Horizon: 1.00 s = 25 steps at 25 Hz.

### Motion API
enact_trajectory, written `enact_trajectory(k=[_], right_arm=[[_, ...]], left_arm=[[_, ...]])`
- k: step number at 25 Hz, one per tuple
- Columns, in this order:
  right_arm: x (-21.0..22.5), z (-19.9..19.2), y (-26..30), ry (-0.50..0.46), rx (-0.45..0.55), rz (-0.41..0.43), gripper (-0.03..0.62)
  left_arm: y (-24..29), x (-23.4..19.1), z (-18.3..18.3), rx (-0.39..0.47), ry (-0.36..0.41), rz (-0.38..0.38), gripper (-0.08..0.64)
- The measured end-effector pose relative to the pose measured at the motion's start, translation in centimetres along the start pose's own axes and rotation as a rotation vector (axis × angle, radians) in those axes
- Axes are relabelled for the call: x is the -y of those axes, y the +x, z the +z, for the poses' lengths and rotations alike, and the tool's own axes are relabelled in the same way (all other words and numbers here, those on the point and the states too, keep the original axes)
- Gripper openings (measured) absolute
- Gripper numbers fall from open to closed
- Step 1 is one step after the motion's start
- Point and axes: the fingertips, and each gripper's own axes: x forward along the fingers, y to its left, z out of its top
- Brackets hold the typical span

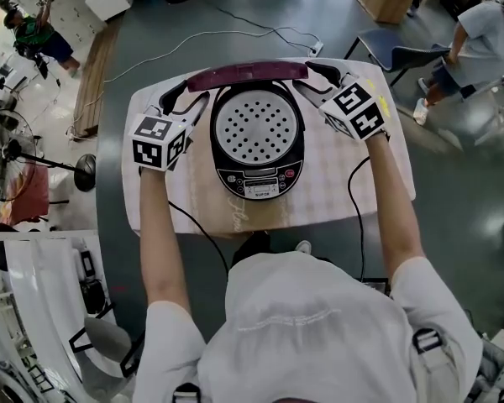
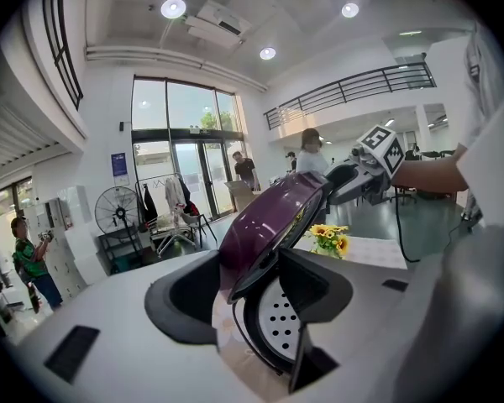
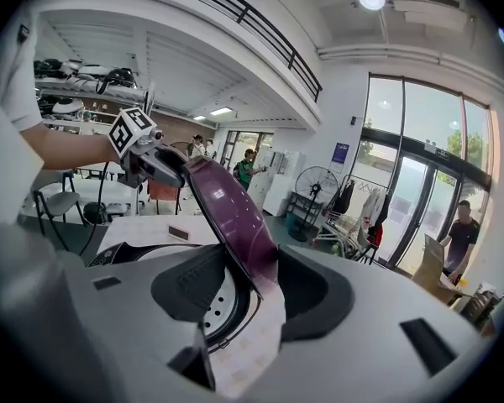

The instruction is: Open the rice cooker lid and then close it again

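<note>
The black rice cooker (image 1: 256, 179) stands mid-table with its purple lid (image 1: 248, 75) raised upright and the perforated inner plate (image 1: 256, 128) facing me. My left gripper (image 1: 189, 97) straddles the lid's left end, one jaw behind it and one in front, standing wider than the lid. My right gripper (image 1: 319, 84) straddles the right end the same way. In the left gripper view the lid (image 2: 269, 217) runs between the jaws of the left gripper (image 2: 252, 309). In the right gripper view the lid (image 3: 231, 217) lies between the jaws of the right gripper (image 3: 252, 300). Both are open.
The cooker sits on a small table with a checked cloth (image 1: 361, 191). A black cable (image 1: 357, 200) crosses the cloth at the right. Yellow flowers (image 2: 329, 238) stand on the table beyond the lid. A standing fan (image 2: 118, 212) and people are in the hall around.
</note>
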Motion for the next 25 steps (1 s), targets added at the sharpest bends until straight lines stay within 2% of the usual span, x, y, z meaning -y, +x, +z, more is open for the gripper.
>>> enact_trajectory(k=[10,25], right_arm=[[-2.3,0.4,-2.3,-0.031,0.012,0.025,0.221],[-5.6,-1.9,-3.6,-0.04,-0.032,0.078,0.232]], left_arm=[[-1.5,2.0,-1.0,-0.009,-0.018,-0.006,0.25],[-3.0,4.9,-3.7,-0.035,-0.064,-0.027,0.261]])
